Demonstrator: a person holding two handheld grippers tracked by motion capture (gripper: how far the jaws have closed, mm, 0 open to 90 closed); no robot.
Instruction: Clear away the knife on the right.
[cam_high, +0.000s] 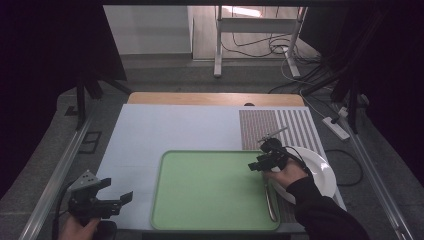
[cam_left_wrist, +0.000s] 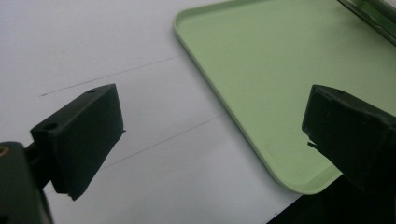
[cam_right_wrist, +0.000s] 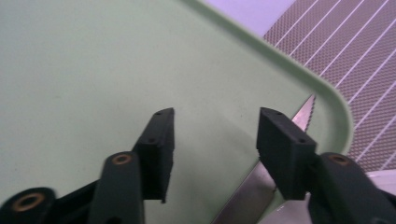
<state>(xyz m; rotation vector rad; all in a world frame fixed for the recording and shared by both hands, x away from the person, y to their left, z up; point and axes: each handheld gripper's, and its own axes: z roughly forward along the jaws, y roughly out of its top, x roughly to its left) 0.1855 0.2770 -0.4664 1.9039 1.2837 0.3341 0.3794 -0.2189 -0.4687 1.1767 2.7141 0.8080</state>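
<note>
Left gripper (cam_high: 116, 196), jaws apart, idles near-left. Right gripper (cam_high: 256, 165), jaws apart, hovers above knife (cam_right_wrist: 261, 186) on green tray (cam_high: 210, 220); next probably a grasp.

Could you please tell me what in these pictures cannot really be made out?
- Knife in the right tool view: the handle end is cut off by the bottom edge and partly hidden by the right tool.
- White plate in the high view: its near part is hidden by the person's right hand.
- Green tray in the left tool view: its far side runs off the frame.
</note>
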